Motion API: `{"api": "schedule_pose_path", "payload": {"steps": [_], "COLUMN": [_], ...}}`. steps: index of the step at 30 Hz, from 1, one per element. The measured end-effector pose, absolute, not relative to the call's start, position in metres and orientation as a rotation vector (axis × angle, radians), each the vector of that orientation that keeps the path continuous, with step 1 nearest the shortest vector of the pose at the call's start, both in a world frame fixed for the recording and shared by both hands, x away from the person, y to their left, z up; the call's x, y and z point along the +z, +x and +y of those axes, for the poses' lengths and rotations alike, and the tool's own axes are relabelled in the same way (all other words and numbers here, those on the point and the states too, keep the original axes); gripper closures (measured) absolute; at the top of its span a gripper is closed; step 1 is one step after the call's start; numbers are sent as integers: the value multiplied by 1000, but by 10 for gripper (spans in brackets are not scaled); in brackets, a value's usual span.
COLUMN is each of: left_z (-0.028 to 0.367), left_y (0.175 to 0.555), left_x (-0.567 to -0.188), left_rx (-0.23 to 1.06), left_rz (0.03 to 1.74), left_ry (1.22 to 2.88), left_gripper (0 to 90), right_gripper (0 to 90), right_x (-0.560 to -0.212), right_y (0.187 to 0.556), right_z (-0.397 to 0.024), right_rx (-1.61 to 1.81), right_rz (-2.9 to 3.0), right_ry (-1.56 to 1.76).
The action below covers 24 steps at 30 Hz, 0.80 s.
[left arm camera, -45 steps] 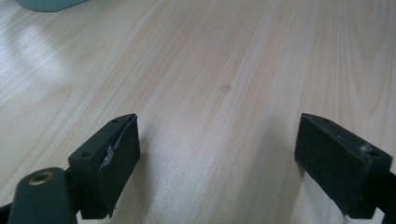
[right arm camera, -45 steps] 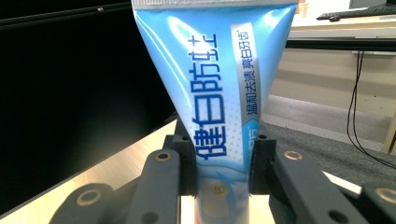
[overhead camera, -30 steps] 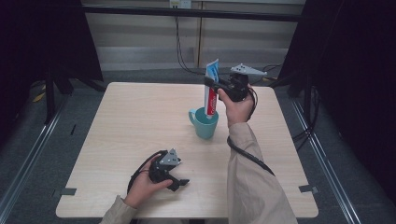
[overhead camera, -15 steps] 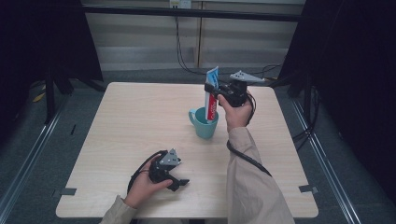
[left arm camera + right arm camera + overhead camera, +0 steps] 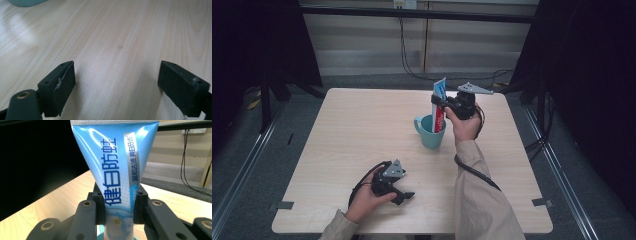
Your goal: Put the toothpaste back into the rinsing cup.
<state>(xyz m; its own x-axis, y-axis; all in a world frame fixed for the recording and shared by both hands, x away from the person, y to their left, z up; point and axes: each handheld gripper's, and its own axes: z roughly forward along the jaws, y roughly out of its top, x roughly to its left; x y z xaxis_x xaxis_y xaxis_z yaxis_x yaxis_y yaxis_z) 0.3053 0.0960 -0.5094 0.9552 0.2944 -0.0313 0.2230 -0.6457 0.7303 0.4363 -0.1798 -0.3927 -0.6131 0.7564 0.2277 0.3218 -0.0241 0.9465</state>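
A blue, white and red toothpaste tube stands upright with its lower end inside a teal mug near the table's middle. My right gripper is shut on the tube just above the mug's rim; in the right gripper view the jaws pinch the tube from both sides, and the mug's rim shows below them. My left gripper rests on the table near the front edge, held by a hand, open. In the left gripper view bare wood lies between its pads, and the mug's base sits at the top left.
The light wooden table stands on a grey floor. Dark curtains hang to the left and right. Black cables run down the back wall behind the table. A cable trails from the right gripper along the sleeve.
My right gripper has come down with the toothpaste tube, whose lower end now sits deeper in the mug. The left gripper has stayed in place.
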Motion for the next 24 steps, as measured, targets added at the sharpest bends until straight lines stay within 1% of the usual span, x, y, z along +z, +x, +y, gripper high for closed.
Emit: {"api": "schedule_pose_path", "payload": {"steps": [13,24], "left_z": [96,95], "left_y": [305,305], "left_x": [-510,-510], "left_rx": [114,112], "left_rz": [360,356], "left_ry": [2295,2295], "left_gripper": [143,142], "right_gripper": [712,710], "right_x": [-405,-416], "right_y": [435,436], "right_z": [-181,-174], "right_rx": [1651,1618], "right_rz": [1917,1954], "right_ry": [1132,1126]}}
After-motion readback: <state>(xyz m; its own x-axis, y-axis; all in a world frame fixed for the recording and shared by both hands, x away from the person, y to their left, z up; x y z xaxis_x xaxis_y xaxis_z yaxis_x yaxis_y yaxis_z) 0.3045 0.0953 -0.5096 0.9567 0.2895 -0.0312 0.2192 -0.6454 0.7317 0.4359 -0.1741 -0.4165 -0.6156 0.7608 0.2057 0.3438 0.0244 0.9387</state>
